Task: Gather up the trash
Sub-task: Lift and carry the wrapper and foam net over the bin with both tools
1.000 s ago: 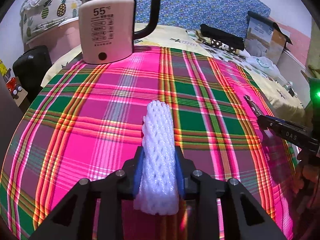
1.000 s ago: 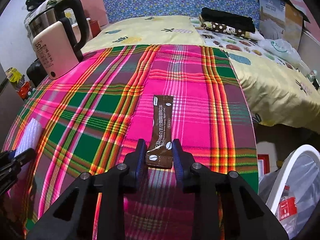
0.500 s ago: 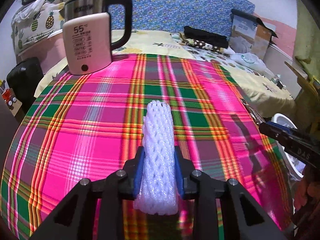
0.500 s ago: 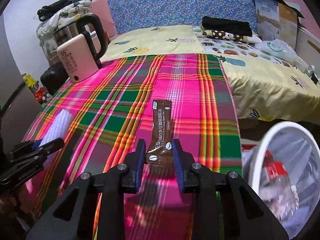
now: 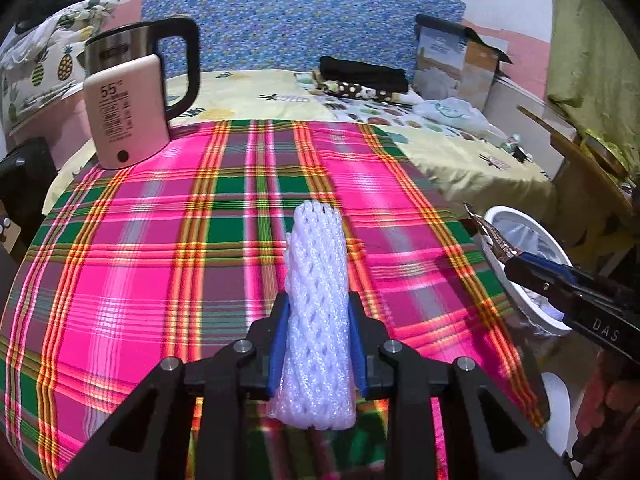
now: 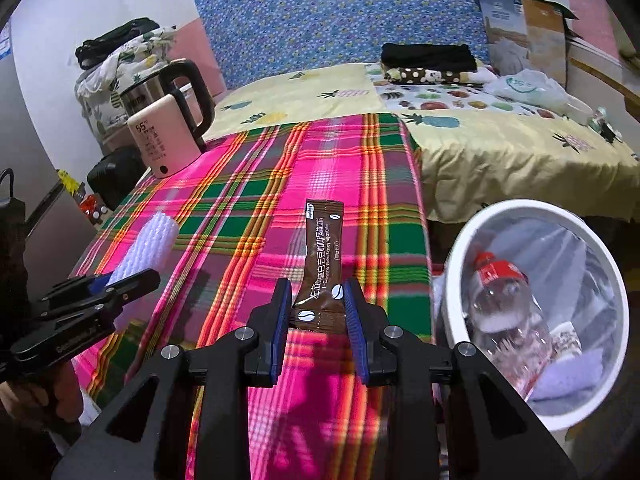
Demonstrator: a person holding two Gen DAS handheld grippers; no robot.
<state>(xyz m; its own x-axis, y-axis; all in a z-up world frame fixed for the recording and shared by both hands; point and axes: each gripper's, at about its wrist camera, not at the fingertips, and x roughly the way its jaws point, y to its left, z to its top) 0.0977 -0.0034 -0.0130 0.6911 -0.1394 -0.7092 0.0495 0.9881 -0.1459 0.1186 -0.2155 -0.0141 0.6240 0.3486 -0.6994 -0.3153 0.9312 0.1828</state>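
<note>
Left wrist: foam net [image 5: 318,312] clamped between left hand-held gripper [image 5: 318,336] pads.

You have a white foam fruit net [image 5: 318,312], rolled into a soft meshed tube, standing nearly upright and pinched at its lower half, above the pink and green plaid cloth [image 5: 160,264]. Your other piece is a long brown coffee sachet [image 6: 322,256] with white print and bean marks, flat and pointing away from you, gripped at its near end. Just right of the cloth's edge sits your white bin [image 6: 452,280], clear-lined, with a red-capped plastic bottle [image 6: 508,312] lying inside.
</note>
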